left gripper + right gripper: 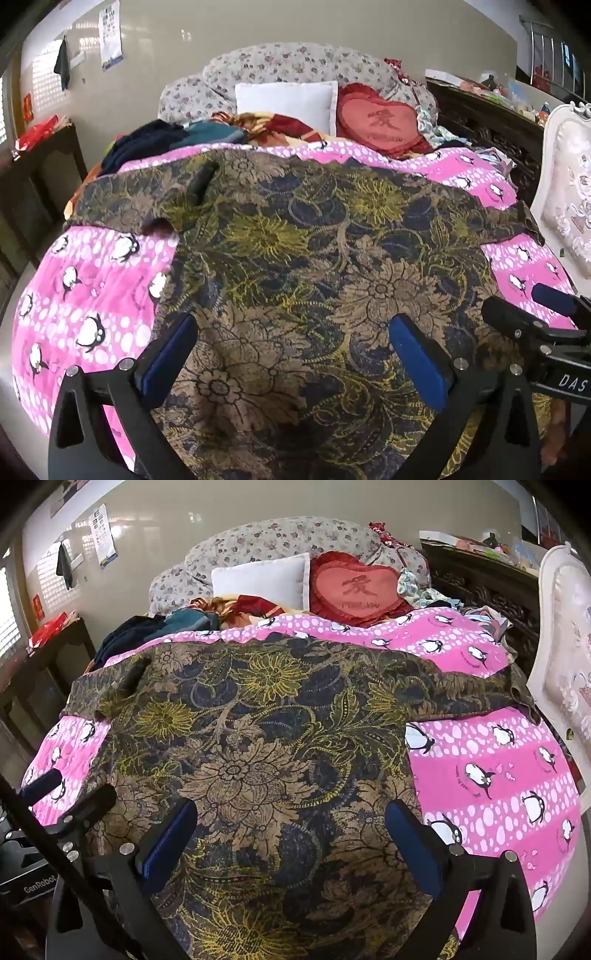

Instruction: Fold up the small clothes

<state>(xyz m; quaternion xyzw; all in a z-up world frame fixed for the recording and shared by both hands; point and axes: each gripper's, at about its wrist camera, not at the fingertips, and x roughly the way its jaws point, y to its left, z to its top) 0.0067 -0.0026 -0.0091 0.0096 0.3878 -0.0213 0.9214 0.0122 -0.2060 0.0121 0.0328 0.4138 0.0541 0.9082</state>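
A dark floral garment with yellow and tan flowers lies spread flat on a pink penguin-print quilt; it also shows in the right wrist view. Its sleeves stretch out to the left and right. My left gripper is open above the garment's near part, jaws wide apart, holding nothing. My right gripper is open above the same garment, to the right of the left one, also empty. The right gripper's fingers show at the right edge of the left wrist view.
A white pillow and a red heart cushion lie at the head of the bed with a pile of clothes. A white padded chair stands at the right. A dark side table stands at the left.
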